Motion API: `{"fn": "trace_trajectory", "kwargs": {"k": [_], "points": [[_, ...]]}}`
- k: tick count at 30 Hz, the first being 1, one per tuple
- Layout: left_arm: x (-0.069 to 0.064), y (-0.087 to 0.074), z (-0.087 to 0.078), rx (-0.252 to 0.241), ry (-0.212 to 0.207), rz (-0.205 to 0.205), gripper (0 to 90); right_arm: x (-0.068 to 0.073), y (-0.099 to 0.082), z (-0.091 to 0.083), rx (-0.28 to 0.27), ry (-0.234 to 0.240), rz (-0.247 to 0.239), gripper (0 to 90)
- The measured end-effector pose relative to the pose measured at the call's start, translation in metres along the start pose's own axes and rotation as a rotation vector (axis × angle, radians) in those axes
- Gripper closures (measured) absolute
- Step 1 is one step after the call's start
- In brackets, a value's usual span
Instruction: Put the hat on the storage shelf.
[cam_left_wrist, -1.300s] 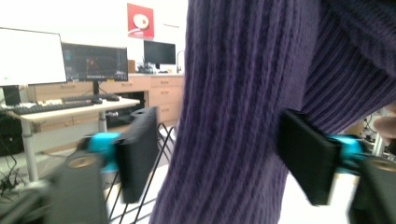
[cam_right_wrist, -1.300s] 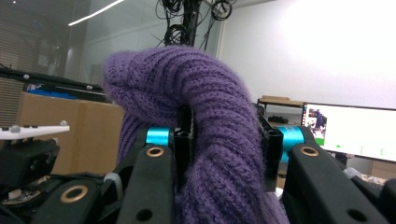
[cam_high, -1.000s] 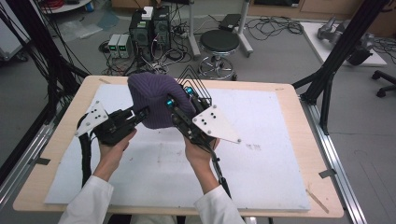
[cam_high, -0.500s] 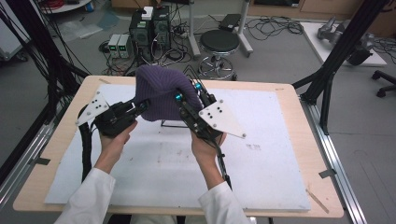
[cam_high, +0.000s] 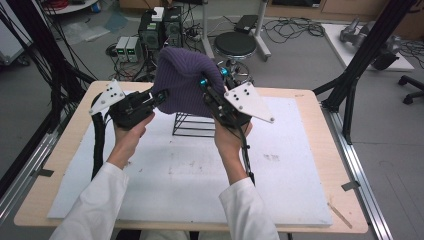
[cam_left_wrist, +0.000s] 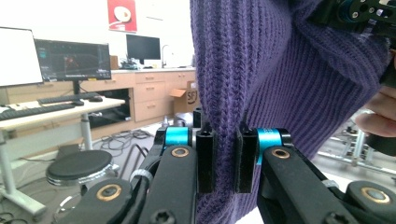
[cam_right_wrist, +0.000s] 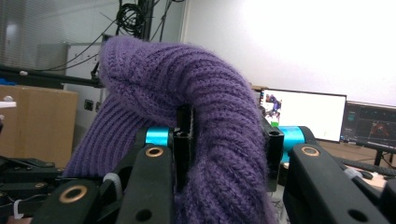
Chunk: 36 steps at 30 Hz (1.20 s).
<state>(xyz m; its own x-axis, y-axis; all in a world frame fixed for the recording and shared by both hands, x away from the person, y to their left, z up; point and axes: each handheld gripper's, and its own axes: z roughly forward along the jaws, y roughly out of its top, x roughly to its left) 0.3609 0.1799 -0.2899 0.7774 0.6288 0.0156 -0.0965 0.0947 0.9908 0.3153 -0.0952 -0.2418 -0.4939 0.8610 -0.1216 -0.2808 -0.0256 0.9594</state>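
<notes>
A purple knitted hat (cam_high: 184, 80) hangs in the air above the table, held from both sides. My left gripper (cam_high: 156, 98) is shut on its left edge; in the left gripper view the knit (cam_left_wrist: 243, 79) runs down between the two black jaws of that gripper (cam_left_wrist: 225, 158). My right gripper (cam_high: 206, 89) is shut on the hat's right edge, where a thick fold of knit (cam_right_wrist: 219, 135) fills the gap between the jaws of that gripper (cam_right_wrist: 226, 154). Under the hat a black wire stand (cam_high: 194, 125) rests on the white mat (cam_high: 200, 170).
The wooden table (cam_high: 320, 165) carries the white mat. Beyond its far edge are a round stool (cam_high: 235, 44), computer boxes (cam_high: 160, 27) and cables on the floor. Black frame legs (cam_high: 360, 65) stand at the right and left.
Both grippers have lifted the hat up and away from the wire stand, which now shows beneath it. The hands have moved slightly apart.
</notes>
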Motion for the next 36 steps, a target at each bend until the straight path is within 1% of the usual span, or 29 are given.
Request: {"fn": "trace_trajectory", "kwargs": {"k": [2, 5, 8, 9, 12, 13, 16, 18, 20, 22, 25, 27, 30, 32, 36], "points": [[0.003, 0.004, 0.004, 0.001, 0.002, -0.003, 82.8, -0.005, 0.002, 0.005, 0.008, -0.001, 0.013, 66.9], [0.006, 0.009, 0.008, -0.001, 0.005, 0.007, 82.8, -0.011, 0.004, 0.011, 0.009, -0.013, 0.021, 67.0], [0.007, 0.015, 0.012, -0.034, 0.005, 0.004, 82.7, -0.015, 0.007, 0.015, -0.006, -0.021, 0.011, 67.0], [0.008, 0.017, 0.014, -0.043, 0.007, 0.002, 82.7, -0.015, 0.008, 0.016, -0.018, -0.025, 0.01, 67.1], [0.011, 0.02, 0.02, -0.049, 0.022, 0.009, 82.7, -0.017, 0.009, 0.02, -0.042, -0.04, -0.008, 67.0], [0.012, 0.02, 0.022, -0.052, 0.025, 0.01, 82.7, -0.018, 0.008, 0.023, -0.048, -0.047, -0.023, 67.0], [0.016, 0.021, 0.025, -0.065, 0.038, 0.004, 82.6, -0.021, 0.008, 0.028, -0.055, -0.047, -0.024, 67.0], [0.019, 0.021, 0.026, -0.072, 0.044, -0.008, 82.4, -0.022, 0.009, 0.031, -0.052, -0.044, -0.023, 67.0], [0.02, 0.021, 0.026, -0.07, 0.05, -0.004, 82.4, -0.021, 0.01, 0.032, -0.052, -0.043, -0.042, 67.0], [0.022, 0.02, 0.028, -0.064, 0.056, 0.0, 82.4, -0.02, 0.01, 0.033, -0.056, -0.039, -0.052, 67.0], [0.024, 0.017, 0.03, -0.051, 0.06, -0.006, 82.3, -0.021, 0.007, 0.036, -0.04, -0.041, -0.058, 66.9], [0.023, 0.015, 0.032, -0.047, 0.064, -0.002, 82.1, -0.023, 0.005, 0.037, -0.034, -0.045, -0.059, 66.9], [0.021, 0.014, 0.036, -0.066, 0.067, 0.002, 82.1, -0.025, 0.005, 0.038, -0.043, -0.053, -0.052, 66.9], [0.021, 0.012, 0.038, -0.061, 0.071, -0.001, 82.1, -0.027, 0.004, 0.039, -0.047, -0.059, -0.052, 66.9], [0.024, 0.004, 0.042, -0.041, 0.08, -0.005, 82.1, -0.032, -0.002, 0.043, -0.022, -0.059, -0.04, 66.8]]}}
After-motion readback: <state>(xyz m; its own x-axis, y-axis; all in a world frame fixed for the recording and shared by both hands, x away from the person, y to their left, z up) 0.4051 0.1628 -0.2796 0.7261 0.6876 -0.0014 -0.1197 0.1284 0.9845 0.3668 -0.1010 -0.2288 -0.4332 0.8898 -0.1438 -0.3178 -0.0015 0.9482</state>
